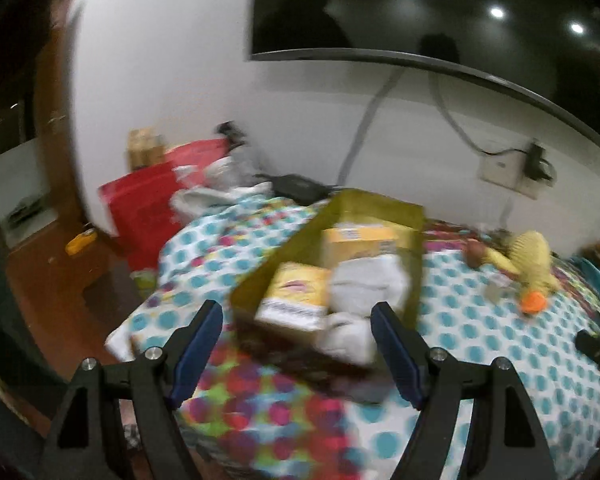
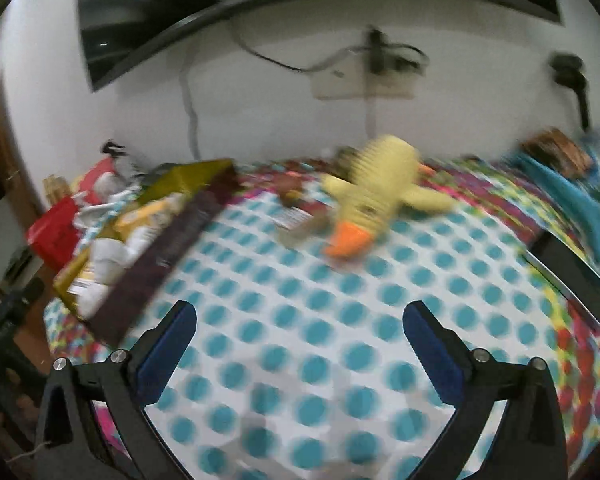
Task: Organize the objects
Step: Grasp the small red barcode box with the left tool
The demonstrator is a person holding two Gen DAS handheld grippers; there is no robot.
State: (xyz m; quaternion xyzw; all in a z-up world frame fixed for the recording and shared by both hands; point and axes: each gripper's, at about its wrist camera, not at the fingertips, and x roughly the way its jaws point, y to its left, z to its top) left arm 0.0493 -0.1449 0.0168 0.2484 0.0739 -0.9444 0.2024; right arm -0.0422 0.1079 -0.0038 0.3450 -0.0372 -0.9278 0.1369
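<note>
An open gold-lined box [image 1: 296, 236] lies on the dotted bedspread [image 1: 480, 340], holding two yellow cartons [image 1: 296, 292] and a white cloth [image 1: 364, 284] that spills over its near end. My left gripper [image 1: 296, 318] stands open just in front of that end, its pads touching nothing. A yellow plush duck [image 2: 376, 184] with an orange beak lies farther back on the bed and also shows in the left wrist view, plush duck [image 1: 534, 256]. My right gripper [image 2: 300, 308] is wide open over bare bedspread [image 2: 300, 340], with nothing between its fingers. The box [image 2: 168, 248] sits to its left.
A red bag [image 1: 148, 208] and piled cloth stand past the bed's left edge by the wall. A television [image 1: 420, 8] hangs above, with cables and a wall socket [image 2: 360, 80]. Small items [image 2: 292, 216] lie beside the duck. A black flat object [image 2: 572, 276] and teal cloth [image 2: 588, 208] lie at the right.
</note>
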